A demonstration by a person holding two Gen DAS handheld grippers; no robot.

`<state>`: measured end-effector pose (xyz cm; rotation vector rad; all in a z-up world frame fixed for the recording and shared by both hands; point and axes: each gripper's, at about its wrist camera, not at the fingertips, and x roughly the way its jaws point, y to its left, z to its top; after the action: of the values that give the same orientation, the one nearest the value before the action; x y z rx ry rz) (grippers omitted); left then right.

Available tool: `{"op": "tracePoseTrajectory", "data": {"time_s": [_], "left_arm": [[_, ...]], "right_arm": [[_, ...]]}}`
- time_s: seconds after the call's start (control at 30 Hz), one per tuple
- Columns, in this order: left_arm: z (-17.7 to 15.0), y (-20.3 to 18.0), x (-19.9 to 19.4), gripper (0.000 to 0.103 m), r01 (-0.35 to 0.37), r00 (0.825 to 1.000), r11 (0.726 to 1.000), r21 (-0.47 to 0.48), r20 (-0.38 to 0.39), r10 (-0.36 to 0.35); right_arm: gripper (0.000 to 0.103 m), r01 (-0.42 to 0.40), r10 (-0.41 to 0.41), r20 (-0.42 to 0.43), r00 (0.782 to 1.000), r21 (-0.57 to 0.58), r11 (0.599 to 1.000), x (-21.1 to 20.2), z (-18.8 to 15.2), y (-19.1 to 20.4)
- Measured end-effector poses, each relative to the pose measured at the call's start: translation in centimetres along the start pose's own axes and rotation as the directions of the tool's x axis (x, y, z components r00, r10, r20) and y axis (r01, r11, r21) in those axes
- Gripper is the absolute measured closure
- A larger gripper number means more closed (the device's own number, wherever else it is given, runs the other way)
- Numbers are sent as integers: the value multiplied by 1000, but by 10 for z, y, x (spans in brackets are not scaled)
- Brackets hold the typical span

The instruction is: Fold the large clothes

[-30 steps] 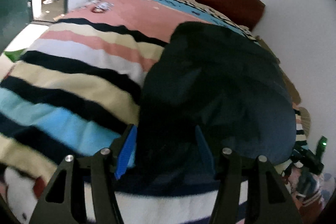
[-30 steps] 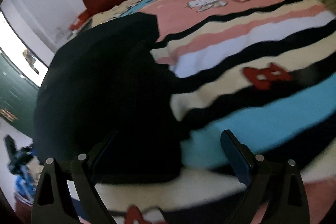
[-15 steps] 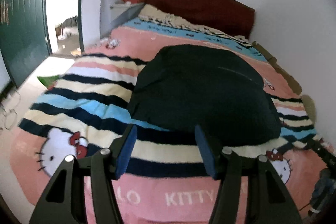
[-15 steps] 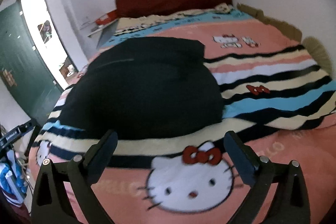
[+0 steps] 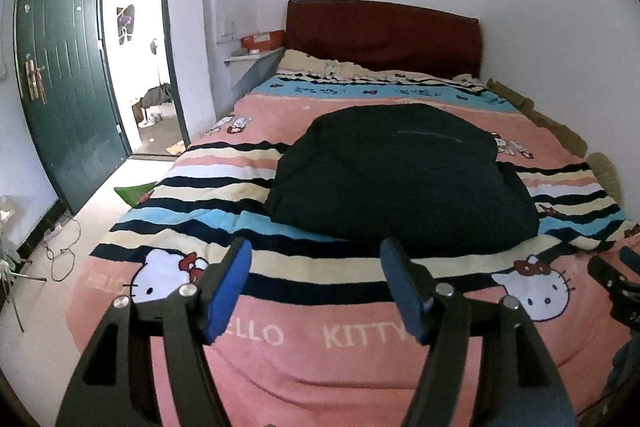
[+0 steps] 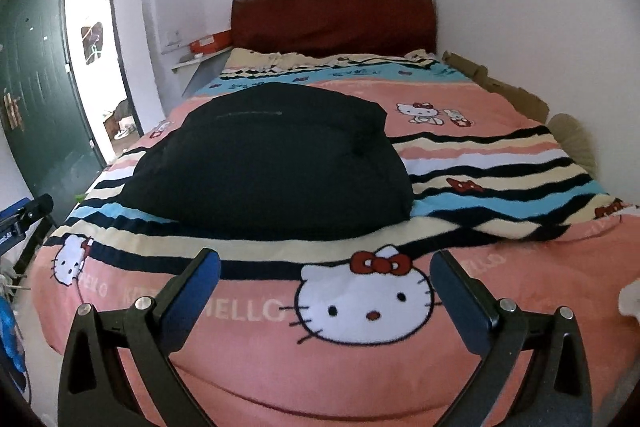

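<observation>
On the striped cartoon blanket (image 5: 248,223) lies the dark garment (image 5: 400,183), already a compact bundle mid-bed. Left gripper (image 5: 316,287), its jaws having just widened, and right gripper (image 6: 326,291) both hang empty and apart; any further fold needs matching grips on opposite edges.

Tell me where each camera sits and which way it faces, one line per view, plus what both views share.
Left wrist: rides the left tool, beyond the foot of the bed, looking toward the headboard; both its fingers show, open and empty; the right tool peeks in at the right edge.
Right wrist: rides the right tool, facing the same way; both its fingers show, open and empty.
Shared: the black garment, headboard, green door.
</observation>
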<state>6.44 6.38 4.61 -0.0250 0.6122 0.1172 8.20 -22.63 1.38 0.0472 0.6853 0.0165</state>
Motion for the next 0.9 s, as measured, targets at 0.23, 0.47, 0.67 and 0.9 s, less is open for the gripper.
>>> {"op": "tracePoseTrajectory", "data": {"time_s": [0.23, 0.47, 0.67, 0.9], "left_arm": [[-7, -6, -21, 38, -63, 996, 997, 48, 63, 60], [-9, -12, -37, 38, -92, 990, 993, 70, 110, 84], [-11, -20, -40, 38, -118, 986, 989, 88, 131, 106], [-14, -28, -35, 38, -101, 989, 989, 110, 122, 88]], "right_arm": [[0, 4, -4, 50, 999, 16, 1000, -14, -12, 0], [1, 9, -9, 58, 998, -5, 1000, -16, -17, 1], [1, 19, -19, 47, 999, 6, 1000, -12, -23, -5], [1, 29, -29, 35, 999, 12, 1000, -6, -26, -10]]}}
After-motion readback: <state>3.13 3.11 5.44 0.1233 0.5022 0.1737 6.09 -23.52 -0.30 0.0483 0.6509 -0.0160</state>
